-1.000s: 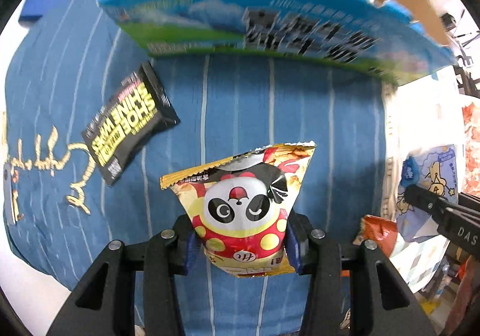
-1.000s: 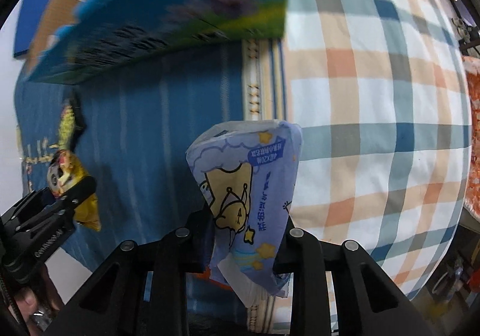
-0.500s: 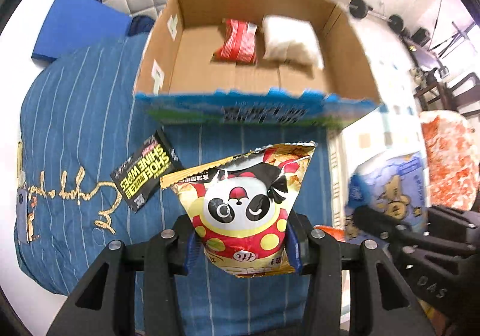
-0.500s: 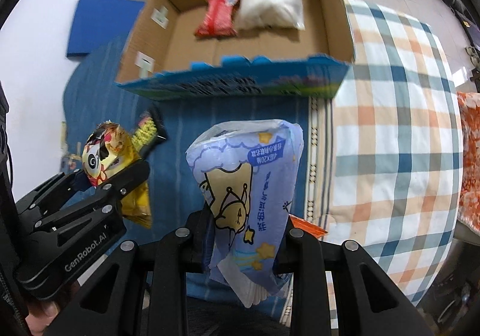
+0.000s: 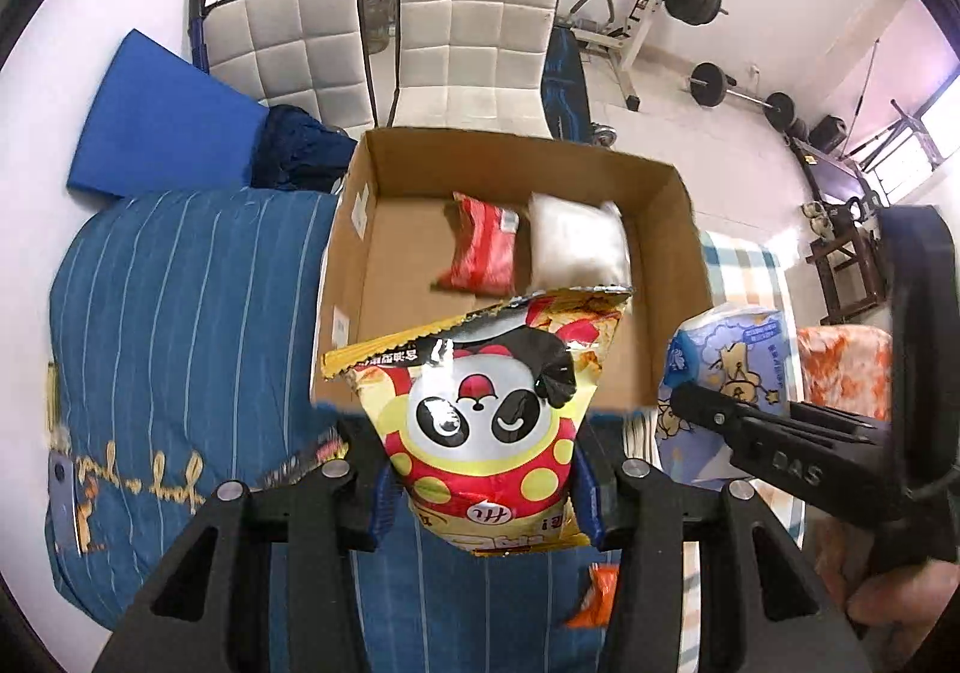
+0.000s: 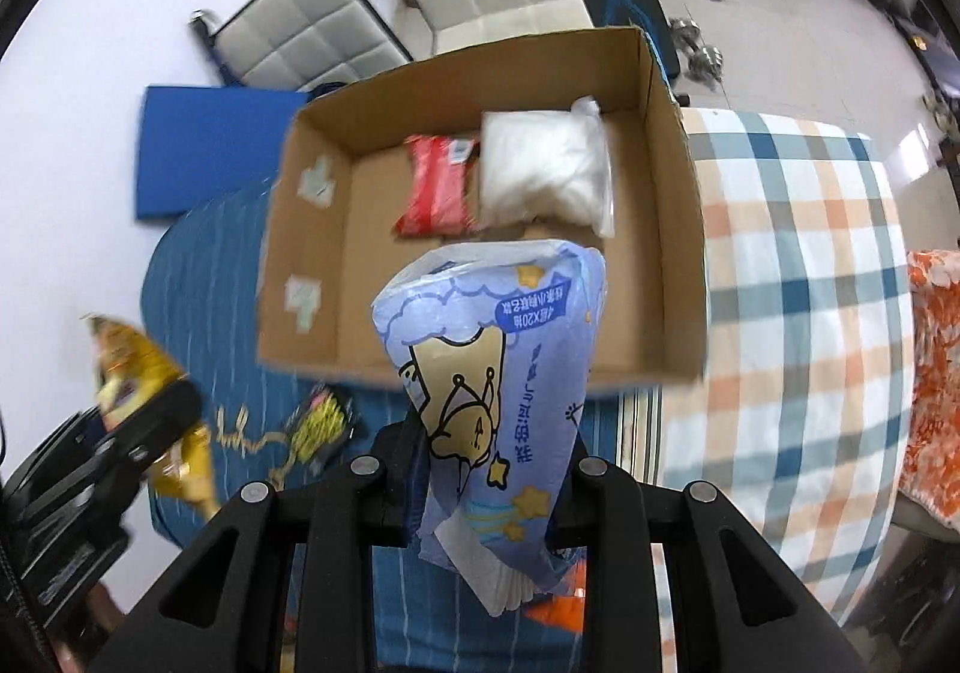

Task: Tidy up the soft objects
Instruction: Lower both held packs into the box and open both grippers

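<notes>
My left gripper [image 5: 480,499] is shut on a yellow panda snack bag [image 5: 486,409], held high above the blue striped bedding in front of an open cardboard box [image 5: 678,277]. My right gripper [image 6: 489,487] is shut on a blue tissue pack [image 6: 492,373], also held above the near edge of the box [image 6: 672,229]. The box holds a red packet [image 5: 480,247] and a white bag [image 5: 576,247]. The tissue pack [image 5: 726,355] and right gripper also show at the right of the left wrist view. The snack bag [image 6: 150,373] shows at the left of the right wrist view.
A black wipes packet [image 6: 321,421] and an orange packet [image 6: 561,607] lie on the blue bedding [image 5: 180,313] below. A plaid cover [image 6: 810,283] lies right of the box. Two white chairs [image 5: 474,42], a blue mat [image 5: 156,120] and gym weights stand behind.
Both grippers have risen with their packs and tilted up, so the box inside and the room behind have come into view. Both still hold their packs.
</notes>
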Motion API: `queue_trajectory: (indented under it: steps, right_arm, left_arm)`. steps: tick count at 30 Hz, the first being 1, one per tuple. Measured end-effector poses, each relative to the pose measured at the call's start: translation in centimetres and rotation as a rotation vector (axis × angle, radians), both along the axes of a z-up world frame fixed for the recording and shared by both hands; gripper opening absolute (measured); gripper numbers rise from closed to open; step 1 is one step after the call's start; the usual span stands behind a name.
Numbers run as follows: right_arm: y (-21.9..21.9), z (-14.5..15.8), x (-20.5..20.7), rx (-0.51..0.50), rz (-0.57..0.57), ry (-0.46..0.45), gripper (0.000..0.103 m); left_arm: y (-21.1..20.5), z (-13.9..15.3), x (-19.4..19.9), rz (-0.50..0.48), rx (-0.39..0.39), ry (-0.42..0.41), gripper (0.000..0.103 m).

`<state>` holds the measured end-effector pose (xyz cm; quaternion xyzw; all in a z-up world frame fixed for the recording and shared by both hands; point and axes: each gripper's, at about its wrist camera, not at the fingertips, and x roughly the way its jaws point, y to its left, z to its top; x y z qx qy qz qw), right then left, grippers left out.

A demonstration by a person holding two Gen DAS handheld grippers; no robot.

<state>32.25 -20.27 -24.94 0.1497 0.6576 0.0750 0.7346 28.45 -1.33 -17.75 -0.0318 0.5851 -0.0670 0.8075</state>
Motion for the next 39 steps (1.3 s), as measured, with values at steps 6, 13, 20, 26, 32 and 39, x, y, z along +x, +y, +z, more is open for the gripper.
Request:
queue_trajectory:
  steps: [6,13,20,26,32,39]
  right_arm:
    - [-0.7,-7.7,6.5,-0.037,-0.031,0.139,0.030]
    - [-0.6,-15.8,9.5,-0.096,-0.018,0.268,0.030]
    - [-1.1,-18.3,11.1,-0.120,-0.007,0.302,0.030]
    - [-1.1,-18.8,11.9,-0.116,0.008,0.316,0.030]
    - [-0.6,-18.9,12.4,-0.116,0.013,0.333,0.040]
    - [0.4,-18.3,12.7,-0.130,0.017,0.329,0.073]
  left_arm:
    - [0.4,-3.7,7.6,0.014,0.033,0.098,0.043]
    - [0.5,-11.9,15.0,0.014,0.081,0.288,0.043]
    - [0.6,-18.4,19.9,0.031,0.127,0.394,0.043]
    - [0.2,-20.9,21.7,0.031,0.168,0.420,0.044]
    - [-0.6,-21.7,23.0,0.007,0.200,0.435,0.048]
    - [-0.6,-20.6,22.6,0.016,0.198,0.433,0.053]
